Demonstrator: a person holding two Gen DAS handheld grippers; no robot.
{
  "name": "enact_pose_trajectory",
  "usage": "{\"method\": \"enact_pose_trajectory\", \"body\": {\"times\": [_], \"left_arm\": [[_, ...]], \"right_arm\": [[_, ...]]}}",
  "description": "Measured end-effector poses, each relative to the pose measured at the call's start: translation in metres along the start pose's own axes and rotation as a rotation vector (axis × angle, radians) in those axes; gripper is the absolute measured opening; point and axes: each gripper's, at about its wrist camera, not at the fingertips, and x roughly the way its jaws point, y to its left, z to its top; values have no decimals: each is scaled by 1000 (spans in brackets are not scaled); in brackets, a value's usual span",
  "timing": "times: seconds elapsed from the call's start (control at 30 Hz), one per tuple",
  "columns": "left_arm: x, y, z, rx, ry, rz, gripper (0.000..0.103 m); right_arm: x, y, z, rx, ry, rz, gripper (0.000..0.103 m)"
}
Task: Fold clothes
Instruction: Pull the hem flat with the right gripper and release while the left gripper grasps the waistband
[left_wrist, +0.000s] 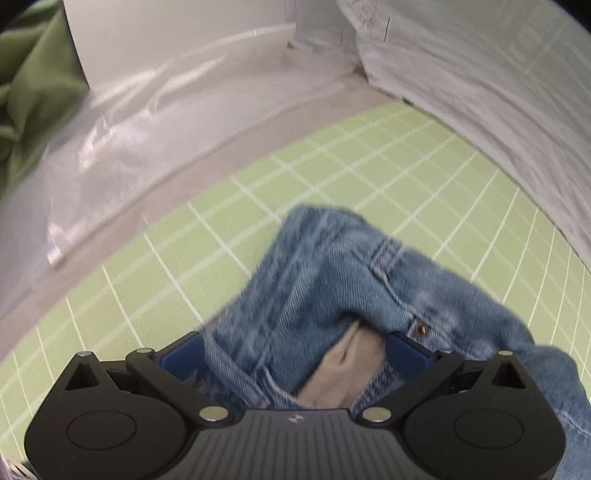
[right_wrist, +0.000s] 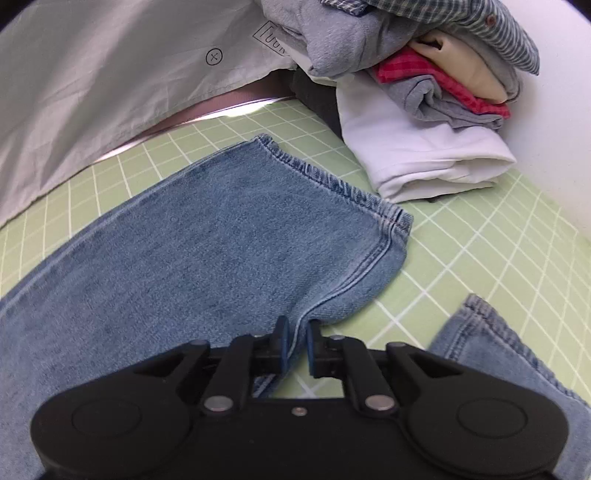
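Blue jeans (left_wrist: 332, 280) lie on a green grid mat (left_wrist: 369, 158). In the left wrist view their waist end, with a rivet and pale pocket lining, is bunched between the wide-spread fingers of my left gripper (left_wrist: 295, 347); the denim looks blurred and the pads do not visibly clamp it. In the right wrist view one jeans leg (right_wrist: 203, 240) lies flat with its hem away from me. Its seamed edge runs up between the blue pads of my right gripper (right_wrist: 297, 326), which stand narrowly apart with a gap beside the fabric. A second leg end (right_wrist: 498, 350) lies at the lower right.
A stack of folded clothes (right_wrist: 424, 92) on a white folded garment (right_wrist: 417, 147) sits at the mat's far right. A white sheet (right_wrist: 92, 92) borders the mat (right_wrist: 480, 240) at the back. Clear plastic (left_wrist: 129, 122) and a green garment (left_wrist: 33, 85) lie at the far left.
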Motion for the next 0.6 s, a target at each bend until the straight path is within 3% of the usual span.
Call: {"method": "enact_pose_trajectory", "body": {"times": [0.03, 0.1, 0.27, 0.3, 0.37, 0.4, 0.43, 0.5, 0.6], "left_arm": [[-4, -1, 3, 24, -26, 6, 103], [-3, -6, 9, 90, -49, 7, 103], [14, -13, 24, 148, -39, -48, 101], [17, -14, 26, 143, -35, -65, 96], [22, -13, 29, 120, -28, -128, 76], [23, -14, 30, 107, -27, -146, 52], [24, -16, 30, 95, -39, -148, 34], [25, -21, 32, 94, -66, -144, 22], [28, -30, 42, 124, -112, -110, 18]], "right_arm": [[-2, 3, 0, -5, -5, -21, 30], [-5, 11, 2, -24, -25, -47, 54], [-13, 38, 6, -96, -62, 24, 63], [-14, 43, 7, -100, -64, 34, 63], [-17, 52, 8, -102, -65, 54, 63], [-18, 56, 8, -102, -66, 63, 63], [-19, 59, 7, -106, -66, 68, 63], [-20, 65, 6, -125, -68, 71, 63], [-22, 72, 3, -180, -78, 68, 61]]}}
